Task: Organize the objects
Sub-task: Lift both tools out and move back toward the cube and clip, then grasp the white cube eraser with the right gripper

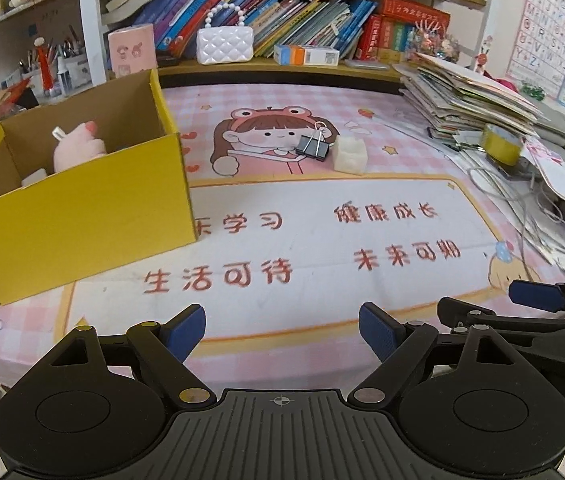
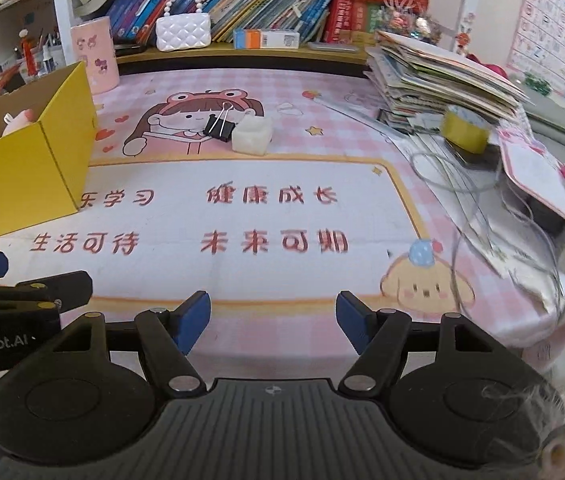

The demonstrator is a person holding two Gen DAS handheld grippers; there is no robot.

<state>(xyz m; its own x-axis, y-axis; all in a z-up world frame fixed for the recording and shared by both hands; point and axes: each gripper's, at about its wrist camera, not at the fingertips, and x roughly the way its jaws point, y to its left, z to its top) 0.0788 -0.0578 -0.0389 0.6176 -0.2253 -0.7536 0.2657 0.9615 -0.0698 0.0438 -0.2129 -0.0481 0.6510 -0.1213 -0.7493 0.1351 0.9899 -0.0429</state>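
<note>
Holding both tools low over the near edge of the desk (image 1: 322,200), we see the left tool (image 1: 282,332) with its blue pads spread wide and nothing between them. The right tool (image 2: 272,322) is likewise spread and holds nothing. The two sit side by side, the right tool's blue pad showing at the right edge of the left wrist view.

The yellow box (image 1: 82,216) stands open on the left of the desk, on the pink printed mat (image 2: 242,220). A pink plush toy (image 1: 78,148) lies inside it, next to a small white item we cannot identify.

At the far middle of the mat, a black binder clip (image 2: 218,126) lies just beside a white block (image 2: 251,136) on its right; we cannot tell whether they touch. Both are well apart from the box and from the tools.

A stack of books (image 2: 434,76) occupies the right side, with a yellow tape roll (image 2: 464,130) in front of it.
</note>
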